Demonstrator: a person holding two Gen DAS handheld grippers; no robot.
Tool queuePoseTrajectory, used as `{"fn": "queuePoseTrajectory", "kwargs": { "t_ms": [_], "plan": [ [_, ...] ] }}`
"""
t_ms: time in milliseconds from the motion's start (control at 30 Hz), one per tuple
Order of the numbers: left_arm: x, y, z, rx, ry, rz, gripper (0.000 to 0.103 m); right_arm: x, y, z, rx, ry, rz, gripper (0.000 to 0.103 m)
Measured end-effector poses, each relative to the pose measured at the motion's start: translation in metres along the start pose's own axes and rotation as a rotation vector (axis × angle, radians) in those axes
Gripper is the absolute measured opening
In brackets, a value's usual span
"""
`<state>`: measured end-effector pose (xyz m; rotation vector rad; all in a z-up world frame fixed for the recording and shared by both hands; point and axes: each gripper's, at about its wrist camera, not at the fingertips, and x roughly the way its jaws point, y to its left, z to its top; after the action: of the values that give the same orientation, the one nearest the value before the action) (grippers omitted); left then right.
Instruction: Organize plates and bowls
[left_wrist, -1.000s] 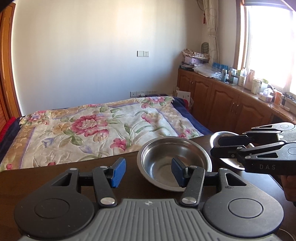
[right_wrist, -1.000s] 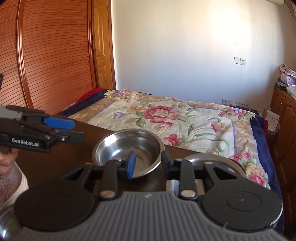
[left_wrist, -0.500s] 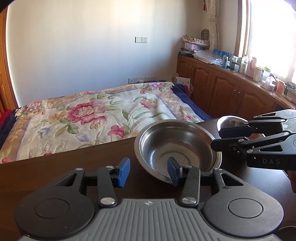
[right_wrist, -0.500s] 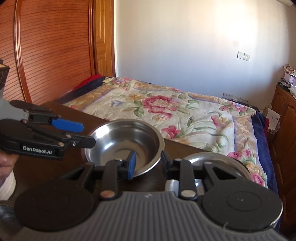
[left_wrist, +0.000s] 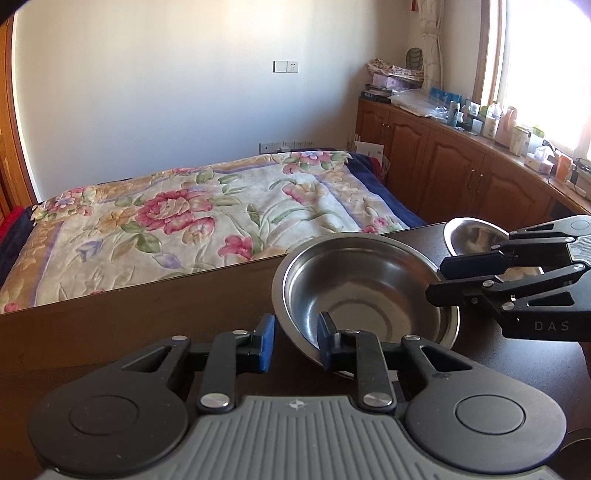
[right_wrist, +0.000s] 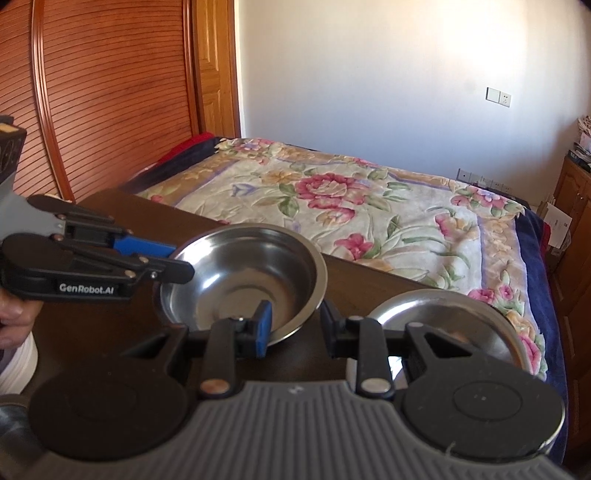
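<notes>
A steel bowl (left_wrist: 369, 295) sits on the dark table (left_wrist: 147, 325). My left gripper (left_wrist: 293, 343) is open, its jaws straddling the bowl's near-left rim, one finger inside. My right gripper (right_wrist: 295, 328) is open too, its jaws straddling the bowl (right_wrist: 243, 280) at its right rim. Each gripper shows in the other's view: the right (left_wrist: 443, 278) at the bowl's right edge, the left (right_wrist: 181, 262) at its left edge. A second steel dish (right_wrist: 443, 325) lies to the right, also in the left wrist view (left_wrist: 472, 232).
A flowered bed (left_wrist: 192, 221) lies just beyond the table's far edge. Wooden cabinets (left_wrist: 461, 166) with clutter run along the right under a window. A slatted wooden wardrobe (right_wrist: 92, 92) stands at the left. Something white (right_wrist: 18, 369) sits at the table's left.
Both grippers have moved in on the steel bowl from either side, and their jaws now straddle its rim. The left jaws have narrowed a little; the right jaws have widened.
</notes>
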<state>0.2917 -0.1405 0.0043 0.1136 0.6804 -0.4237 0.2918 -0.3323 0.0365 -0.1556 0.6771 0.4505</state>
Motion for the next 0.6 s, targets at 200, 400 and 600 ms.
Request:
{"fn": "queuePoseTrajectory", "kwargs": {
  "t_ms": [200,400,600],
  "plan": [
    [0.001,0.003,-0.003,0.006,0.014,0.005,0.027,0.002,0.001,-0.001,0.004,0.012,0.021,0.031],
    [0.005,0.006,-0.008,0.009,0.04,0.002,0.023,0.004,0.006,-0.001,-0.004,0.032,0.041,0.031],
    [0.002,0.005,-0.009,0.006,0.04,0.001,0.016,0.008,0.013,-0.001,-0.02,0.061,0.049,0.03]
  ]
}}
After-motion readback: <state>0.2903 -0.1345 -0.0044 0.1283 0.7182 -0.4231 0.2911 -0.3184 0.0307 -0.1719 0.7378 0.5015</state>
